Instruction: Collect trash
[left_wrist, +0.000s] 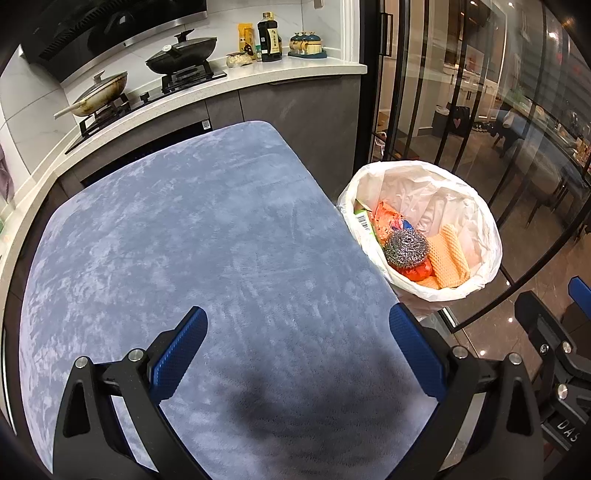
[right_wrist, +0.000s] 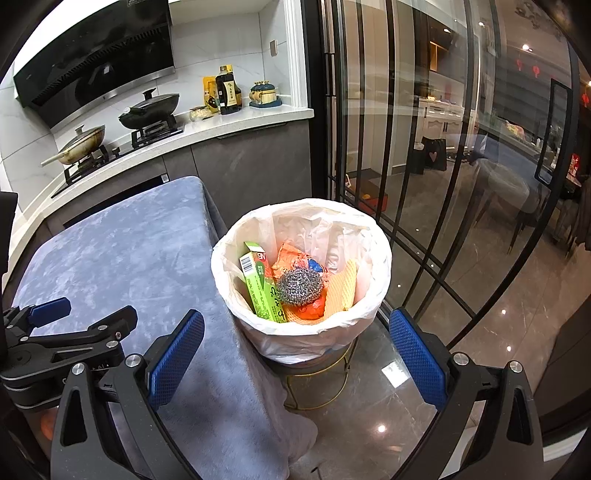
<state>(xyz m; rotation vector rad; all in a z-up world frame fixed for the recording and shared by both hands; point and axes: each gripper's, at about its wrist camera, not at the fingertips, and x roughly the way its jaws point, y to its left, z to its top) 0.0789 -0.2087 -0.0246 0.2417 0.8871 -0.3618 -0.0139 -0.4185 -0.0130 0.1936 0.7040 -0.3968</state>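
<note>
A bin lined with a white bag (left_wrist: 476, 206) (right_wrist: 303, 334) stands at the right edge of the blue-grey cloth-covered table (left_wrist: 207, 236) (right_wrist: 122, 251). Inside lie a steel wool scourer (left_wrist: 406, 245) (right_wrist: 299, 286), a green box (right_wrist: 258, 284), an orange wrapper (right_wrist: 291, 258) and an orange waffle cloth (left_wrist: 448, 254) (right_wrist: 343, 288). My left gripper (left_wrist: 299, 328) is open and empty above the table. My right gripper (right_wrist: 295, 332) is open and empty, in front of the bin. The left gripper also shows in the right wrist view (right_wrist: 85, 314).
A kitchen counter (left_wrist: 295, 70) behind the table holds a stove with two pans (left_wrist: 181, 51), a dark bottle (left_wrist: 269, 37) and jars. Glass sliding doors with black frames (right_wrist: 443, 184) stand to the right. The bin rests on a gold wire stand (right_wrist: 321, 384) on a glossy floor.
</note>
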